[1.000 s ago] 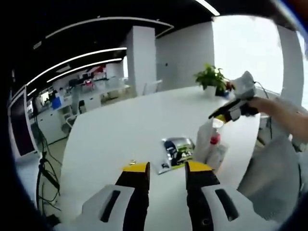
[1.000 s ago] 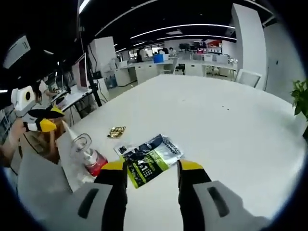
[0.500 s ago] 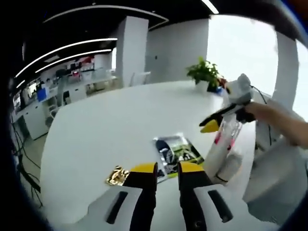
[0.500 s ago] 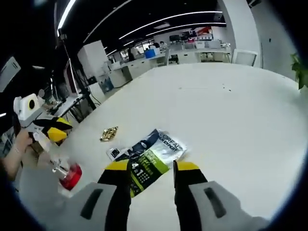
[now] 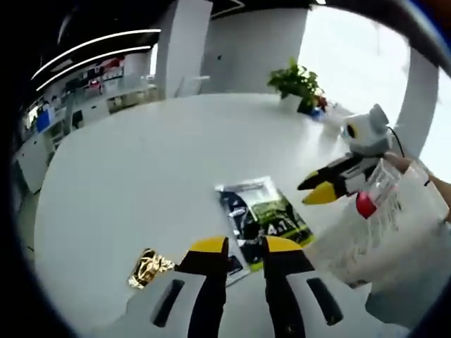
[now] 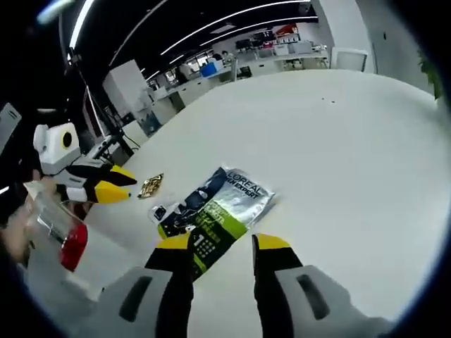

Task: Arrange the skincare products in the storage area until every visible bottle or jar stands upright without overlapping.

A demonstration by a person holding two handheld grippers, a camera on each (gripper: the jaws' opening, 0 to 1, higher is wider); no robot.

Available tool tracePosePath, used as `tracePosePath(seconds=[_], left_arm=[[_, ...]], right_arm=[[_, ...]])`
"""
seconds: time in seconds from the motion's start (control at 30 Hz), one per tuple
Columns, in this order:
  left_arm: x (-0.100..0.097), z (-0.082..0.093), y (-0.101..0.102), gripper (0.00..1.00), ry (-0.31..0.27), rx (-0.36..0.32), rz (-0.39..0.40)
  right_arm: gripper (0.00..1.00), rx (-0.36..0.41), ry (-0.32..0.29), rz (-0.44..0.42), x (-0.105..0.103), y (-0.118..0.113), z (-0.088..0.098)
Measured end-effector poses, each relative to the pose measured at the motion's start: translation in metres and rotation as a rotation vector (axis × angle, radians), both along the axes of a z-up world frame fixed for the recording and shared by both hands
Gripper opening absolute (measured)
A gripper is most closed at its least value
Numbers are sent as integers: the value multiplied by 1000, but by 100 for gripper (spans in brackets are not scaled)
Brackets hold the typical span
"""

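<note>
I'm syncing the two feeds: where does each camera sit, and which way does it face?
Left gripper view: rides the left gripper, looking across the white table at the sachet pack; the right gripper enters from the right.
Right gripper view: rides the right gripper, facing the same pack; the left gripper enters from the left.
Shared: pack, gold packet, table.

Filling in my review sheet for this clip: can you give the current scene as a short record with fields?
Surface: white table
Flat items: printed sachet; gold foil packet
Bottle: clear bottle with red cap, at the table edge; how it is held is unclear
Left claw: narrow gap, empty
Right claw: open, empty, at the sachet's near end
Background: potted plant
</note>
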State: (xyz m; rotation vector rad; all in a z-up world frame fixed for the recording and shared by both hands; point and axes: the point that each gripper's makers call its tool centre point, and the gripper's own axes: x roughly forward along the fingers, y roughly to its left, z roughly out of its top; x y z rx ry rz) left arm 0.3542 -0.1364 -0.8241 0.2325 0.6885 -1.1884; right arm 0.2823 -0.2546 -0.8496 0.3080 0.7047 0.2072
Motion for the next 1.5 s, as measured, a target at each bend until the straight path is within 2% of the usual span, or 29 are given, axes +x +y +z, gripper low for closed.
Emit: tracePosePath(seconds=[0.1, 0.3, 0.53, 0.67, 0.77, 0.9, 1.07, 1.2, 1.3, 1.33, 1.43, 1.5], left_arm=[[-3, -11, -9, 18, 32, 25, -20], [-7, -22, -18, 19, 77, 45, -21], [-14, -38, -22, 22, 96, 101, -46], [-19, -43, -28, 21, 132, 93, -52], [-17, -47, -33, 21, 135, 98, -57], [-17, -47, -38, 22, 159, 80, -39], [-17, -47, -41, 22, 159, 68, -27], [-19, -46, -42, 20, 170, 57, -20], [-22, -46, -47, 19, 223, 30, -19], [-24, -46, -48, 19, 239, 18, -14], [-31, -44, -53, 22, 323, -19, 10], [-29, -44, -54, 23, 326, -30, 16]], right_arm=[[32, 19, 6, -7, 1, 3, -3], [32, -3, 22, -3, 1, 3, -7], [31, -2, 36, -3, 1, 5, -11], [30, 9, 31, -3, 2, 7, -10], [30, 8, 33, 3, 2, 8, -10], [30, 2, 43, 8, 0, 9, -12], [28, 10, 41, 31, 1, 17, -10], [28, -41, 64, 55, -3, 18, -17], [27, -24, 96, 46, -7, 18, -24], [26, -17, 68, 50, -2, 18, -23], [24, 1, 72, 31, -1, 11, -27], [22, 17, 73, 13, 0, 8, -29]])
